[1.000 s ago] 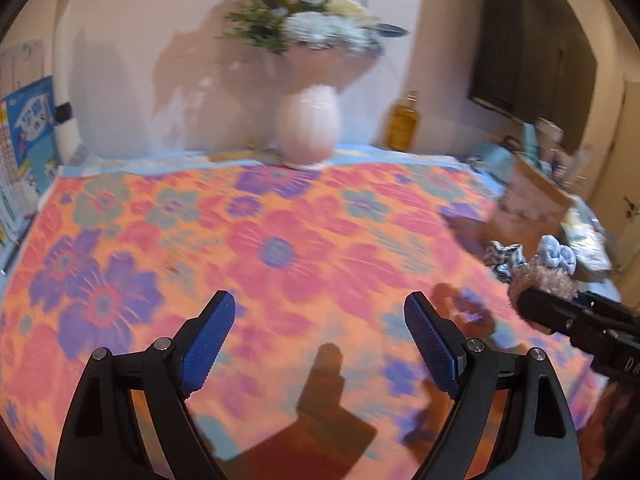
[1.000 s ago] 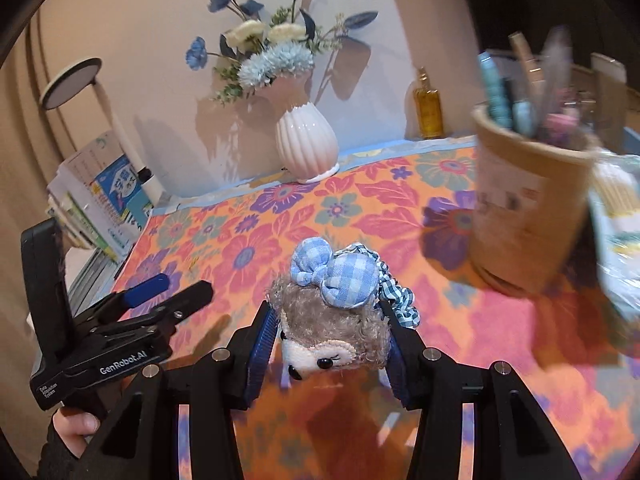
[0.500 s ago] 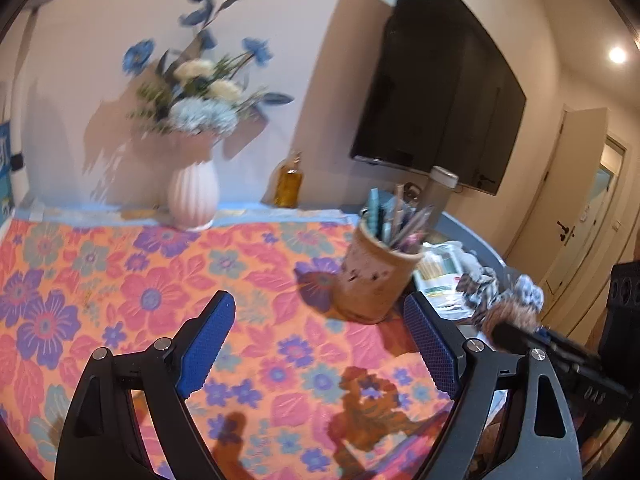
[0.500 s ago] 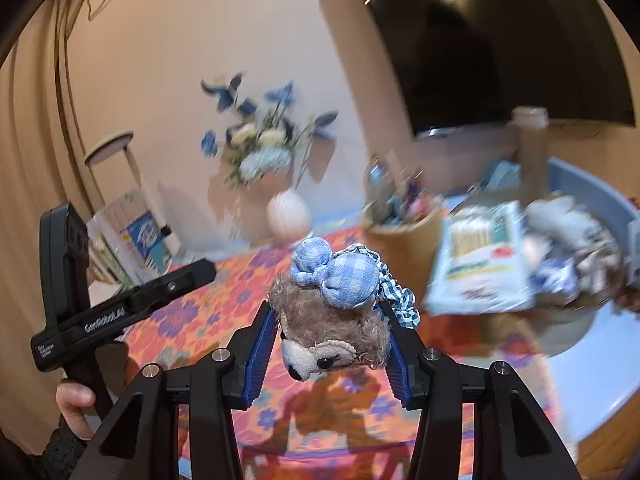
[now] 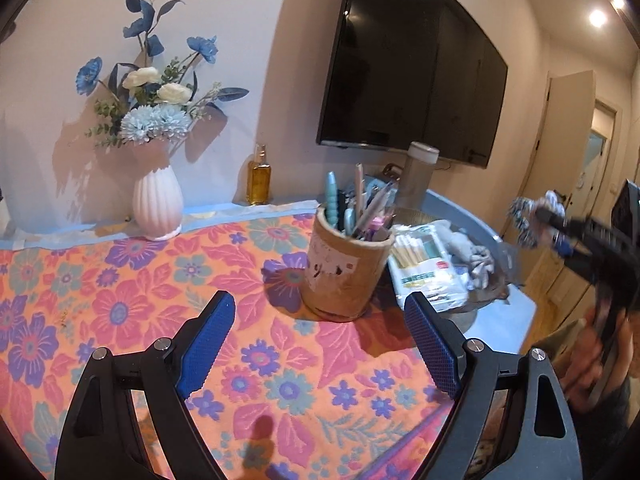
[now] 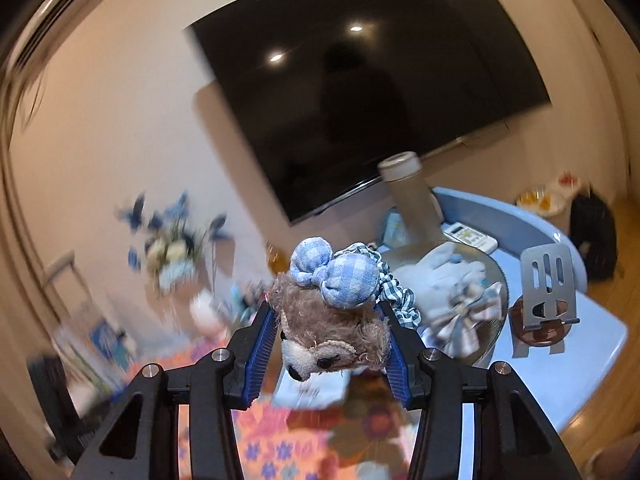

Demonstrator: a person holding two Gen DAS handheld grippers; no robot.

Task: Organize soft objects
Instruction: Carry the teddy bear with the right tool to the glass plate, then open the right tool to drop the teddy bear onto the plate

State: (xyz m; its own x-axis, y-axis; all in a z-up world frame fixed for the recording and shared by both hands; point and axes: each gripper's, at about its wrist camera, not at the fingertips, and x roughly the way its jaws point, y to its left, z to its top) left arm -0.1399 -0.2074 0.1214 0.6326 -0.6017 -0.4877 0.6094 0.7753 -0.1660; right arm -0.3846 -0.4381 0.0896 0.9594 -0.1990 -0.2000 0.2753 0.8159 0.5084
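Observation:
My right gripper (image 6: 332, 344) is shut on a brown plush bear head (image 6: 332, 332) with a blue checked bow (image 6: 332, 272) and holds it in the air, tilted, above the table's right part. In the left wrist view the right gripper (image 5: 556, 228) is blurred at the far right with the plush in it. My left gripper (image 5: 320, 344) is open and empty above the flowered tablecloth (image 5: 120, 300). A round tray (image 6: 496, 328) on the blue table holds a pale blue plush (image 6: 444, 276) and a checked cloth bow (image 6: 464, 320).
A pen cup (image 5: 344, 272), a white vase of flowers (image 5: 158, 208), an amber bottle (image 5: 259, 180), a tall flask (image 5: 418, 172), a plastic packet (image 5: 424, 268). A wall TV (image 5: 404, 68). A metal stand (image 6: 548, 284) and a remote (image 6: 468, 236) on the blue table.
My right gripper has swung right and upward with the plush bear, from over the tablecloth toward the tray. My left gripper has turned right; it stays open.

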